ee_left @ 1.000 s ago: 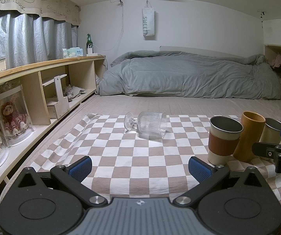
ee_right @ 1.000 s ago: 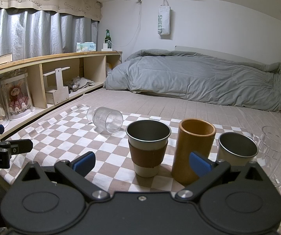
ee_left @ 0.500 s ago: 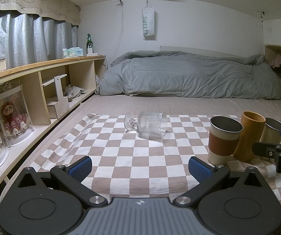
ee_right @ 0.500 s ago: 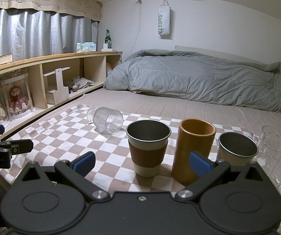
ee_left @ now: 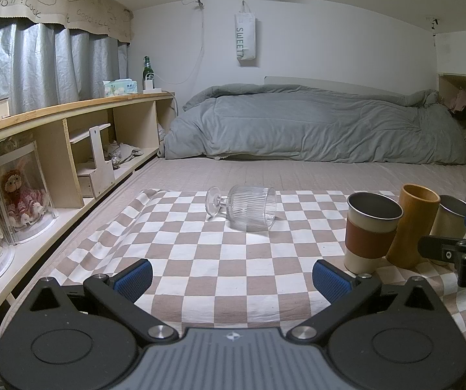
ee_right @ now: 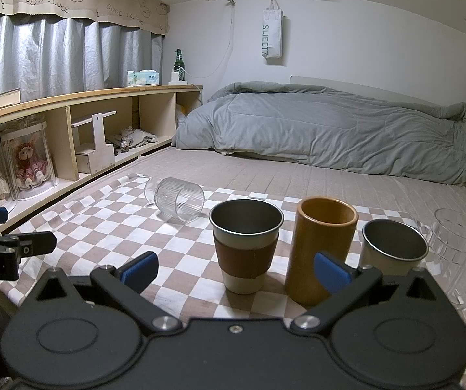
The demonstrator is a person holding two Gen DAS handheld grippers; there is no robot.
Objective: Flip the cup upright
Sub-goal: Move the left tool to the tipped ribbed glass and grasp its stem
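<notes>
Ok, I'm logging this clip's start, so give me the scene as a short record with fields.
target: ribbed glass goblet, lying on its side
surface: checkered cloth on a bed
upright nearby: sleeved metal cup, amber tumbler, small metal cup, clear mug
left gripper: jaws wide, empty, short of the goblet
right gripper: jaws wide, empty
task status: not begun

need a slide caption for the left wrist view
Open left gripper faces a ribbed glass cup lying on its side on the checkered cloth.
</notes>
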